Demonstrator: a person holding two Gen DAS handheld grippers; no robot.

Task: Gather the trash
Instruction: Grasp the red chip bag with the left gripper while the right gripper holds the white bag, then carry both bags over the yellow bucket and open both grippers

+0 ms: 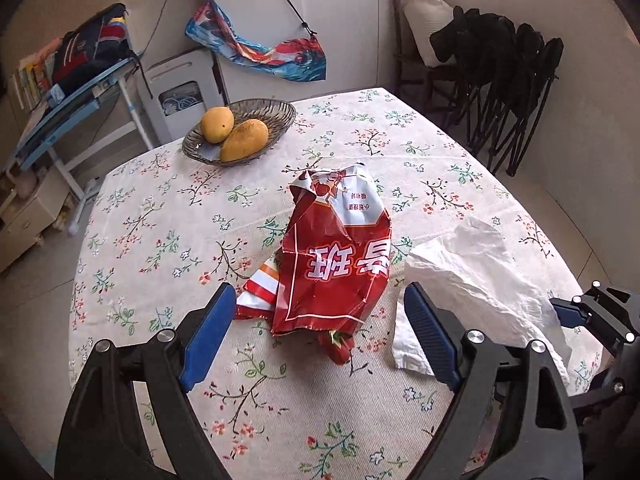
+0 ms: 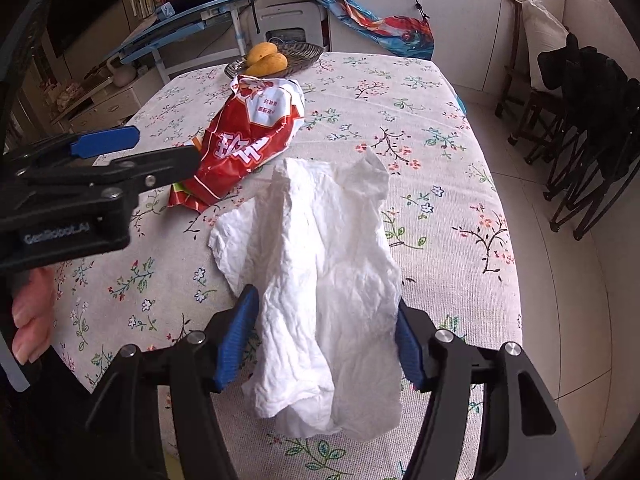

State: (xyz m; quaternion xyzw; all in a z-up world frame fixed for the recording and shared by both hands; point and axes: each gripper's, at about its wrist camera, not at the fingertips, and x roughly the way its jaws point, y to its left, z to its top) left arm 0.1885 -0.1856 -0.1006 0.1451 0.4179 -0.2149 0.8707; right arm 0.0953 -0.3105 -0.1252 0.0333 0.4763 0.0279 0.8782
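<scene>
A crumpled red and white snack wrapper [image 1: 334, 256] lies in the middle of the floral tablecloth [image 1: 168, 216]; it also shows in the right wrist view [image 2: 250, 138]. A crumpled white tissue [image 2: 324, 280] lies to its right, also in the left wrist view [image 1: 476, 284]. My left gripper [image 1: 316, 332] is open, its blue fingers either side of the wrapper's near end. My right gripper [image 2: 326, 340] is open, its fingers flanking the tissue, touching or nearly touching its sides.
A woven dish [image 1: 276, 114] with two mangoes [image 1: 230, 130] stands at the table's far left. Folded black chairs [image 1: 516, 92] stand right of the table. A blue desk [image 1: 76, 100] stands at the left. The table edge [image 2: 508, 216] drops to tiled floor on the right.
</scene>
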